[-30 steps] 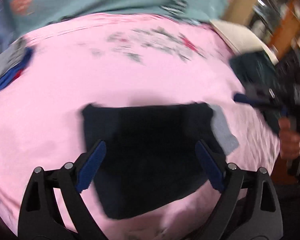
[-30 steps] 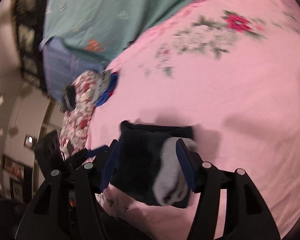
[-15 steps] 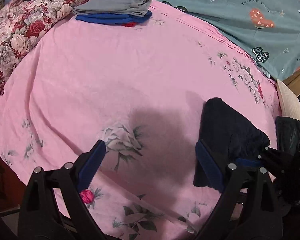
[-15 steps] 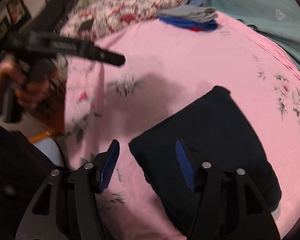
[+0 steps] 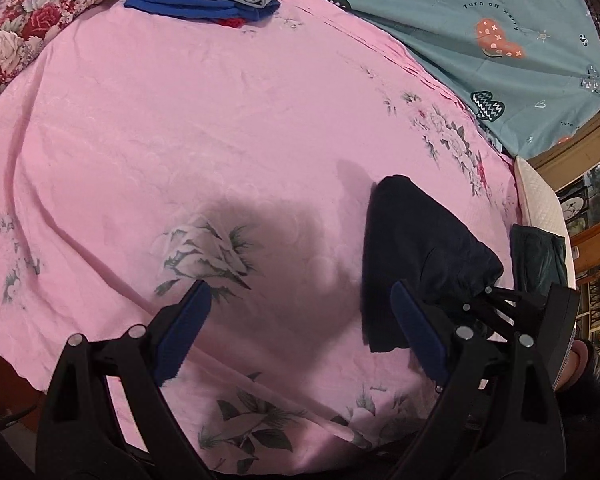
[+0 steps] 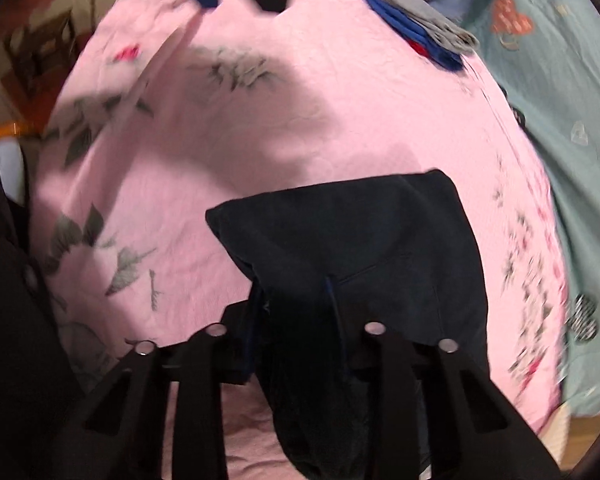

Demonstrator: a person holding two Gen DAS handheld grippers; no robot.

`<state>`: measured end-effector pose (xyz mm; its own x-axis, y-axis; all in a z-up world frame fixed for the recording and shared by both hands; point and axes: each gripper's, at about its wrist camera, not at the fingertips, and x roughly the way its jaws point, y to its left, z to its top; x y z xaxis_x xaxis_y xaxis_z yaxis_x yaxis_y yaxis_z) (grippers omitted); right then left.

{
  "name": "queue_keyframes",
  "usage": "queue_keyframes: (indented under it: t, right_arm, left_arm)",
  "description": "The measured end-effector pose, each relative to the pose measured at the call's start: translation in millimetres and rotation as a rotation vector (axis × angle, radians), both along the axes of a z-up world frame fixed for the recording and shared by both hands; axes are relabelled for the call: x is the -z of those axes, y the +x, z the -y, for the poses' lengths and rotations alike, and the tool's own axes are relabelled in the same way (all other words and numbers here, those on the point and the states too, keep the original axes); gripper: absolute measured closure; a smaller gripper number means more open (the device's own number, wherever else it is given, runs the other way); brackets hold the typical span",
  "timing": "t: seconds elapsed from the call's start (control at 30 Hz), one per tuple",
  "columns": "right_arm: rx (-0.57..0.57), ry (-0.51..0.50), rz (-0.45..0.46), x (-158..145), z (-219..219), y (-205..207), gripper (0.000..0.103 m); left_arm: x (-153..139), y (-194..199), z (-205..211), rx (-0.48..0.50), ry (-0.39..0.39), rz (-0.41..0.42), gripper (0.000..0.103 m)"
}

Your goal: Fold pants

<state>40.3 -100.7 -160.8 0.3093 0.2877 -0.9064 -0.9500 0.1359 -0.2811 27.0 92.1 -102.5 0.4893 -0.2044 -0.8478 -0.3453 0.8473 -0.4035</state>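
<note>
Right gripper (image 6: pixel 292 312) jaws clenched on folded dark pants (image 6: pixel 352 240), lower centre of frame, on pink bed (image 5: pixel 180 120). Left gripper (image 5: pixel 300 328) jaws released, empty. Risk: one-sided grip, so lifting could spill layers and undo fold.

My left gripper (image 5: pixel 300 332) is matte black plastic, its two angular arms cut with long slots and pinned by round silver screws, each tipped with a ridged blue pad. My right gripper (image 6: pixel 296 312) has the same black arms and silver screws.
</note>
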Motion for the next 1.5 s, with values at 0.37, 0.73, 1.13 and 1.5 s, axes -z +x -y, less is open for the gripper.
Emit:
queue_keyframes:
  t: [0.37, 0.73, 1.13, 1.5]
  right_arm:
    - [0.184, 0.189, -0.111, -40, 24, 26, 0.079]
    - [0.219, 0.261, -0.095, -44, 43, 13, 0.079]
    - [0.498, 0.483, -0.225, -78, 124, 58, 0.046]
    - [0.739, 0.485, -0.467, -30, 210, 153, 0.045]
  left_arm:
    - [29, 43, 57, 0.221, -0.291, -0.053, 0.010]
    - [69, 84, 91, 0.218, -0.507, -0.148, 0.024]
    - [67, 90, 106, 0.219, -0.378, -0.165, 0.063]
    - [71, 88, 109, 0.141, -0.302, -0.204, 0.062]
